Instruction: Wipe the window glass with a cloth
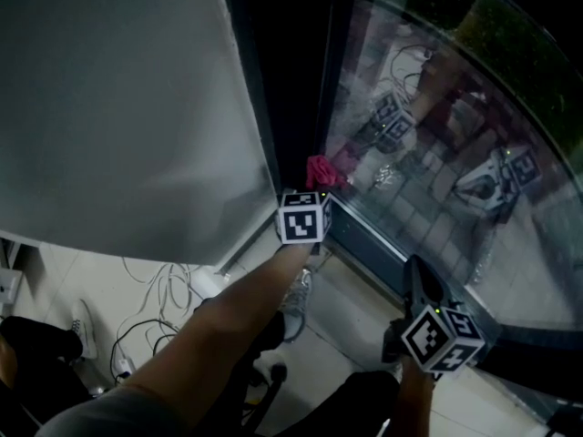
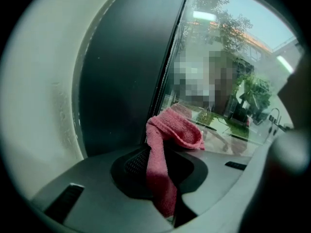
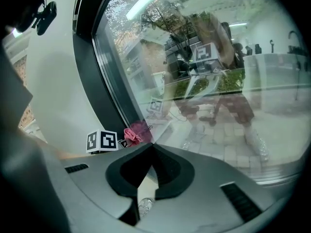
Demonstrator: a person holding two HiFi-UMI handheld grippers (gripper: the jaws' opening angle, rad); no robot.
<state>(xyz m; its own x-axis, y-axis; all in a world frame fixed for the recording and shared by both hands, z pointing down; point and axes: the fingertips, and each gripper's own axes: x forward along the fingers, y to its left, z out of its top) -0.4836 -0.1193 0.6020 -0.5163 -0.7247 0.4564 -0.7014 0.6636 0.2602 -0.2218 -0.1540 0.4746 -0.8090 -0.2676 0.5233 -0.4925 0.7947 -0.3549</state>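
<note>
The left hand-held gripper (image 2: pixel 163 154), clamped on the pink terry cloth (image 2: pixel 177 130), should press it flat against the clear window glass (image 2: pixel 233 42) and sweep evenly; the right hand-held gripper (image 3: pixel 151 147) hangs empty, jaws together.

Left hand-held gripper (image 2: pixel 151 148) pinches the cloth (image 2: pixel 176 129), arm outstretched; right hand-held gripper (image 3: pixel 152 146) closed.

Pale grey wall (image 1: pixel 118 107) meets dark window frame (image 1: pixel 293 80) above light tiled floor (image 1: pixel 351 308) with cables (image 1: pixel 164 288).
</note>
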